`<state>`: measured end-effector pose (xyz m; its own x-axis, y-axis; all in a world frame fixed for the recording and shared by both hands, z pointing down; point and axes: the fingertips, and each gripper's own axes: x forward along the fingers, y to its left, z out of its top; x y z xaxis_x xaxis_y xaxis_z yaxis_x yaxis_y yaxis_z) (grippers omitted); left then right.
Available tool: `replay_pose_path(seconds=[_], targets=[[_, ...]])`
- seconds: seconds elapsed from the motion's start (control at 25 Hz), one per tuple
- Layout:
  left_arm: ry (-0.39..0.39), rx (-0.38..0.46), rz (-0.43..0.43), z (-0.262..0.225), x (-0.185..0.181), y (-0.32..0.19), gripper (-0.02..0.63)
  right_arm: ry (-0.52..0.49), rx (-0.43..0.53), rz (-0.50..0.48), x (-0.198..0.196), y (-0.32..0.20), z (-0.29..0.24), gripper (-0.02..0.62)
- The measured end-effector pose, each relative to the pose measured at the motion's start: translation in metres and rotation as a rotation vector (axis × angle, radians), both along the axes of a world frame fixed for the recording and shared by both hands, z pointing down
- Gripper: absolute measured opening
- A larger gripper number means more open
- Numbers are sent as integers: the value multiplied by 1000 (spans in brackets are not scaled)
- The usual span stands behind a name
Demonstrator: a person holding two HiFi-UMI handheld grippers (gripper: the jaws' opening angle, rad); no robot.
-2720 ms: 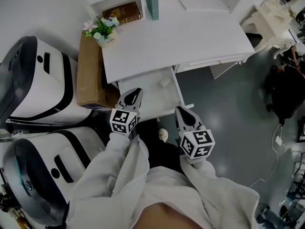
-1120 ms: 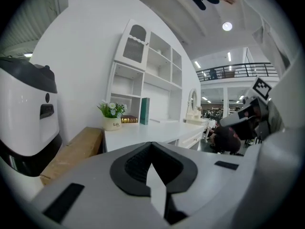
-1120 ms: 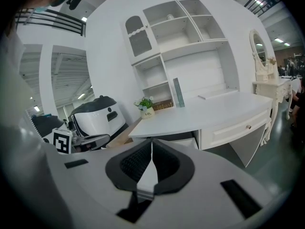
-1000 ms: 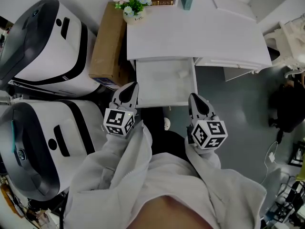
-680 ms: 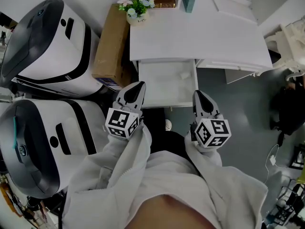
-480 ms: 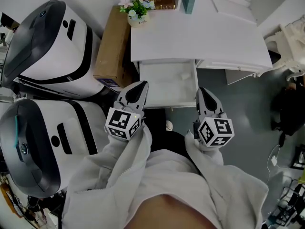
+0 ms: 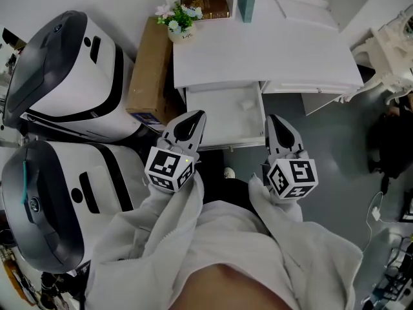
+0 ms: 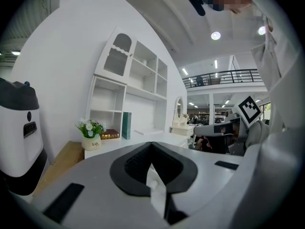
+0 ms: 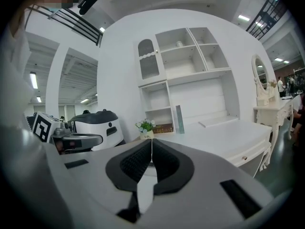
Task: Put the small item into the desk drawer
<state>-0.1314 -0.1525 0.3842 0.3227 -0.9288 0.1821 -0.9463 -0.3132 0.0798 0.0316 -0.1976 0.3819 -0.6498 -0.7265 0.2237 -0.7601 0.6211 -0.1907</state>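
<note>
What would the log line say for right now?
drawer: open | small item: in drawer | left tongs: shut, empty | right tongs: shut, empty

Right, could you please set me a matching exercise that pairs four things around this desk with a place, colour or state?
Things:
1. drawer
2. flowerpot
3. box
4. tall book

Place, colour or state:
A. teal
B. beside the desk, on its left in the head view
C. pulled open
D. on the desk's back left corner

Pairs: 1-C, 2-D, 3-B, 4-A
</note>
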Motion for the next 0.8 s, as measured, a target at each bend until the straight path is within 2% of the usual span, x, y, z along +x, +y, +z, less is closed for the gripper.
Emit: replay_pose_path(seconds=[0.52, 0.8], targets=[[14, -2, 48, 4, 11, -7, 14, -10, -1, 38, 3, 7, 1, 32], [20, -17, 40, 6, 8, -11, 15, -10, -27, 38, 1, 9, 5, 32]])
